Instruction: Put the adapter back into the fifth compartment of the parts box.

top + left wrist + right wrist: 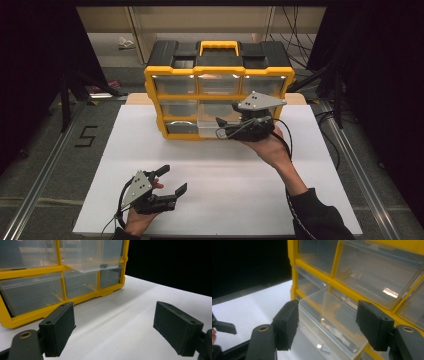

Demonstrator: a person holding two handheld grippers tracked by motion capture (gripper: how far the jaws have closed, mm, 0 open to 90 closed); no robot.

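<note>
Clear drawer pulled out between right gripper jaws.

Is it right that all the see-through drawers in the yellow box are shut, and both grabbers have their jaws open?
Not quite. One clear drawer in the yellow organizer is pulled out, not shut; the right gripper view shows it sticking out between the right gripper's jaws, with small items in it. The rest holds: the left gripper and the right one both have their jaws open.

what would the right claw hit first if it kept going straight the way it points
Most likely the pulled-out clear drawer of the yellow organizer: the right claw is open and aimed at its front, though the remaining gap is hard to judge.
</note>
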